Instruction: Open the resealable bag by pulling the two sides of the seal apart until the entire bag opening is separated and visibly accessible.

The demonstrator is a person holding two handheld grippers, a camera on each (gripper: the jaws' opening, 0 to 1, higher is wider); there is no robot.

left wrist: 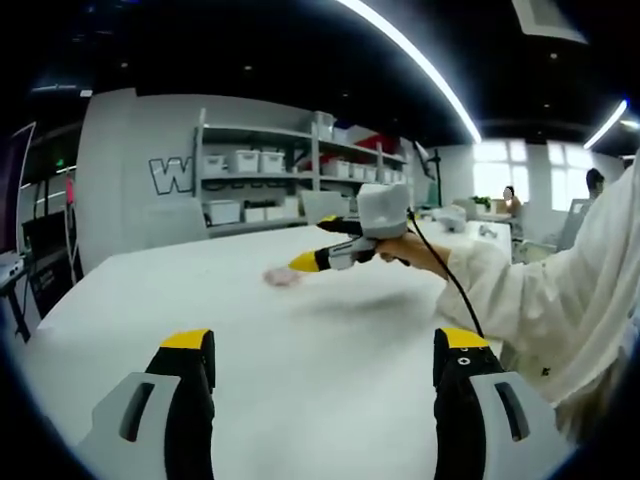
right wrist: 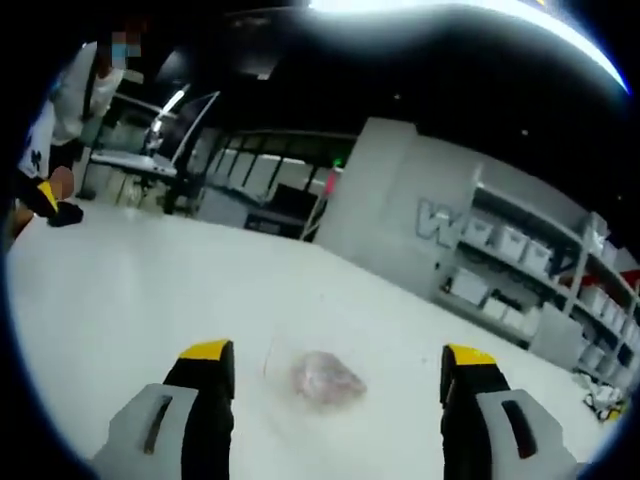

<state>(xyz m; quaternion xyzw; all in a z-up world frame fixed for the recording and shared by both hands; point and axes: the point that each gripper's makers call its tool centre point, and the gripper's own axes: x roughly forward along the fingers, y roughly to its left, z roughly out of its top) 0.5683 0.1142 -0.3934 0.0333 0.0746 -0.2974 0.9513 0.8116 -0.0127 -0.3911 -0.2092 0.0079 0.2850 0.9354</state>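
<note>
A small clear resealable bag (right wrist: 328, 378) with pinkish contents lies flat on the white table (right wrist: 130, 300). It sits just ahead of my right gripper (right wrist: 338, 355), between the lines of its two yellow-tipped jaws, which stand wide apart and touch nothing. In the left gripper view the bag (left wrist: 283, 277) is a faint pinkish blur at mid-table. The right gripper (left wrist: 312, 245), held by a hand, hovers right beside it with its tips spread. My left gripper (left wrist: 325, 345) is open over bare table, well short of the bag. In the right gripper view it appears as a small shape at the far left (right wrist: 45, 200).
A grey wall with a large letter W (left wrist: 170, 175) and shelves of white bins (left wrist: 250, 165) stand beyond the table's far edge. A white sleeve (left wrist: 560, 290) reaches in from the right. People sit at desks in the back right (left wrist: 510, 200).
</note>
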